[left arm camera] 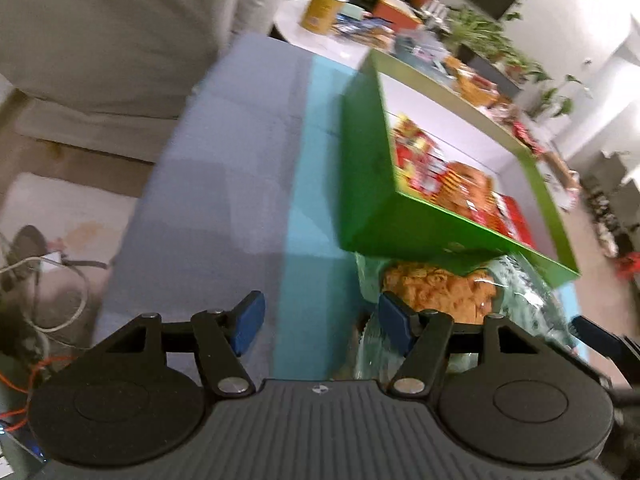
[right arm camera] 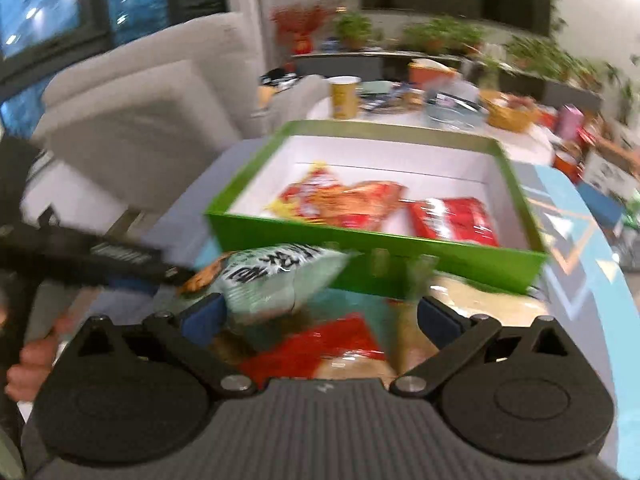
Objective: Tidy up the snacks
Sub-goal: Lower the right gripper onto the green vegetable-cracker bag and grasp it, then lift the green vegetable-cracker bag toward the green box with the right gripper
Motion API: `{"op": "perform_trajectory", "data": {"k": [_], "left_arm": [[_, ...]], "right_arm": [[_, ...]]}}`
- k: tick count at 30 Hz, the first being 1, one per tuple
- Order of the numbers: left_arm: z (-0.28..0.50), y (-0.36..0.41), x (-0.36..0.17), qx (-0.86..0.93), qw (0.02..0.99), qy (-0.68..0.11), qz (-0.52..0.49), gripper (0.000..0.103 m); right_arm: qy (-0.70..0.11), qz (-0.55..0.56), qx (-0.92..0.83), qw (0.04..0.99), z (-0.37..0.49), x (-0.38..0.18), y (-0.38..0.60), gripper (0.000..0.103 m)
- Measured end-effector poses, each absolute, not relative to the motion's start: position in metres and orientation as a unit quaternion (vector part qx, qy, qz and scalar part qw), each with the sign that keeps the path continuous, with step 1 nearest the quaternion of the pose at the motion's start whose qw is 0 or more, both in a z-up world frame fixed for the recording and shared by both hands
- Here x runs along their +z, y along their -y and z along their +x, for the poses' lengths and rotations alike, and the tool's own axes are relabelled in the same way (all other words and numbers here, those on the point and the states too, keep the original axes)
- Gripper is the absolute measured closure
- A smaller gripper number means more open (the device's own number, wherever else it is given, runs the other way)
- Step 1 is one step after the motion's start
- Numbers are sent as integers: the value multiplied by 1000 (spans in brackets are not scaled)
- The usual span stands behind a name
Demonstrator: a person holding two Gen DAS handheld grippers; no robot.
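A green box with a white inside holds red and orange snack packs; it also shows in the right wrist view with its packs. A pale green snack bag lies in front of the box, by my left gripper's right finger. My left gripper is open and empty over the blue cloth. My right gripper is open, with the pale green bag against its left finger and a red pack and a beige pack below it.
The blue tablecloth covers the near table. A white table behind it holds a yellow cup and several snacks. A beige sofa stands to the left. Potted plants line the back. Cables lie on the floor.
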State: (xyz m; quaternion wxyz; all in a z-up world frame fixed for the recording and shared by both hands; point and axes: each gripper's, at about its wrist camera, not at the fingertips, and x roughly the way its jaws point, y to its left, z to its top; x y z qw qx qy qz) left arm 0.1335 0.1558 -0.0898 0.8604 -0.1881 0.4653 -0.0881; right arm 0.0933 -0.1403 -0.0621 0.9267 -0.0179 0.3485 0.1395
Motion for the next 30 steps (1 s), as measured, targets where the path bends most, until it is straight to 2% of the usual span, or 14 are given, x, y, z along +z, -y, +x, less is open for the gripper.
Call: {"op": "perform_trajectory", "data": {"k": [8, 12, 16, 19, 28, 30], "left_arm": [[118, -137, -80, -129, 859, -459, -186, 43], [110, -130, -72, -135, 866, -451, -172, 43], [104, -131, -66, -142, 869, -443, -171, 43], [99, -132, -63, -158, 866, -438, -180, 42], [100, -95, -65, -203, 861, -448, -127, 40], [100, -85, -67, -211, 862, -446, -119, 44]], "right_arm": [[-352, 62, 159, 920, 102, -46, 166, 25], [-354, 40, 187, 916, 112, -41, 156, 25], [-395, 21, 194, 898, 130, -56, 149, 26], [-411, 57, 207, 886, 133, -65, 158, 40], [-418, 85, 210, 880, 127, -67, 176, 42], [-420, 89, 217, 877, 127, -67, 175, 42]]}}
